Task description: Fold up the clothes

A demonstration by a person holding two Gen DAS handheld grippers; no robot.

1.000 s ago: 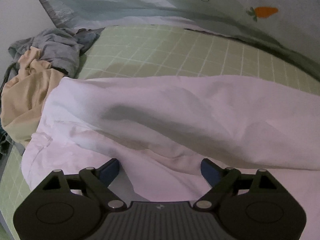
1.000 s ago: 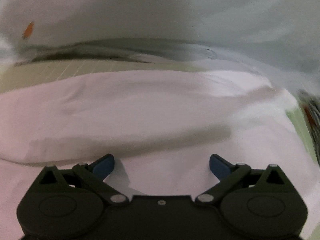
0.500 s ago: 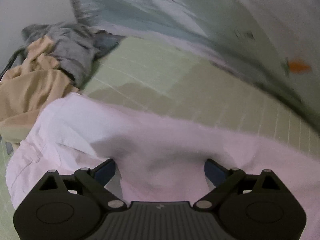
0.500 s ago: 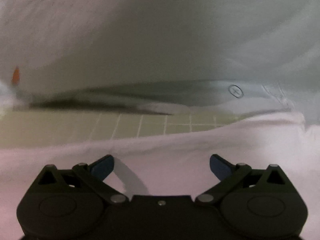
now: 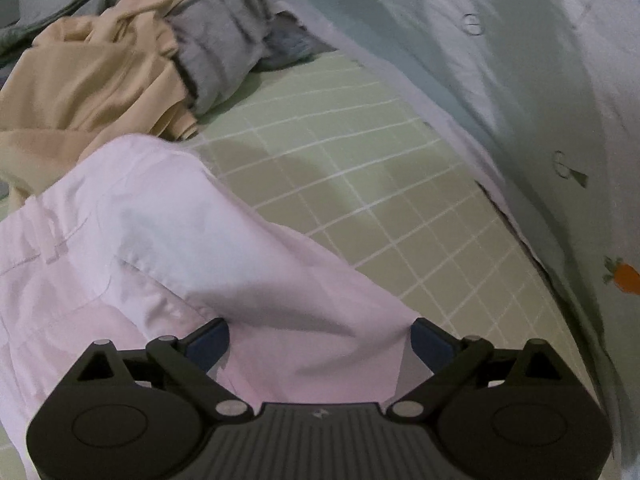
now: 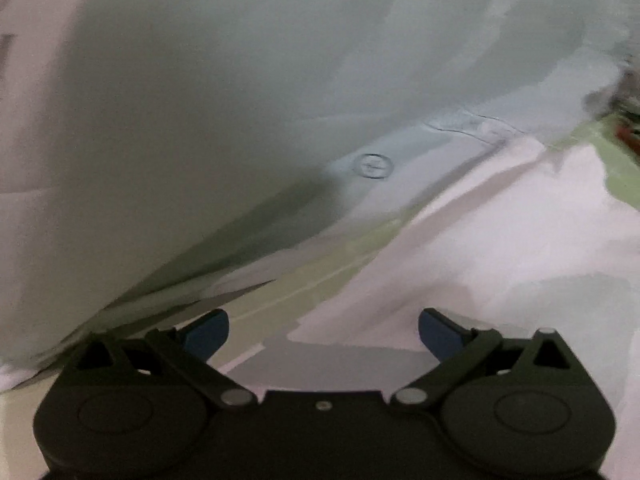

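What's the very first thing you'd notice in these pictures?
The big pale pink garment spread on the green checked sheet, running right up between the fingers of the open left gripper. Behind it sits a crumpled pile of tan clothes and grey clothes, and a little orange carrot print on the pale quilt at right.

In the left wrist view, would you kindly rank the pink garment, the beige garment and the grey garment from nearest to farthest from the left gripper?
1. Pink garment: lies between the open fingers of the left gripper.
2. Beige garment: beyond it, upper left.
3. Grey garment: farthest, at the top, against the beige one.
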